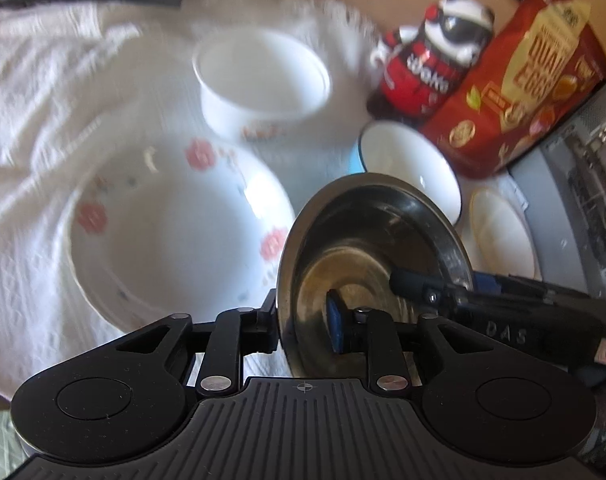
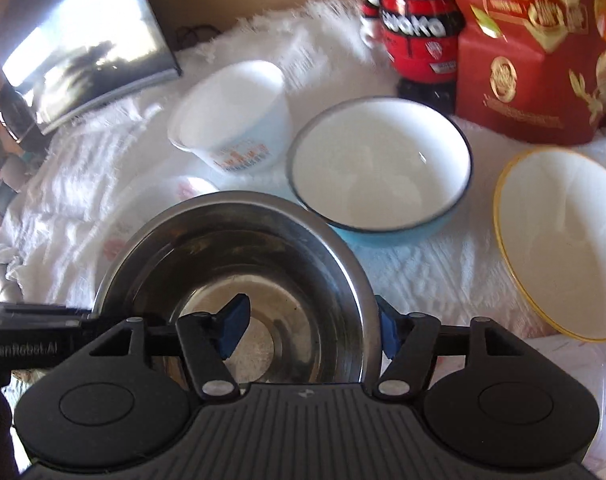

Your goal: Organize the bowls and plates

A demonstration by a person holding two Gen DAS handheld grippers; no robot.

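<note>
A steel bowl [image 1: 363, 232] [image 2: 239, 240] hangs over the lower right part of a floral plate [image 1: 163, 240] [image 2: 119, 236]. My left gripper [image 1: 303, 308] is shut on the bowl's rim: one finger lies against the outside and the blue pad [image 1: 337, 320] presses the inner wall. My right gripper [image 2: 311, 324] [image 1: 443, 280] straddles the opposite rim and stands open. Its inner pad [image 2: 235, 328] hovers over the bowl's bottom, well away from the wall, and its outer pad [image 2: 387, 332] sits just outside the rim.
On the white cloth [image 2: 83, 184] stand a white bowl with orange print [image 1: 259, 80] [image 2: 231, 120], a blue bowl [image 1: 407, 160] [image 2: 383, 164] and a yellow-rimmed bowl [image 1: 503, 236] [image 2: 563, 240]. A red box [image 2: 535, 60] and a panda figure [image 2: 419, 28] stand behind them. A dark screen [image 2: 91, 48] leans at the back left.
</note>
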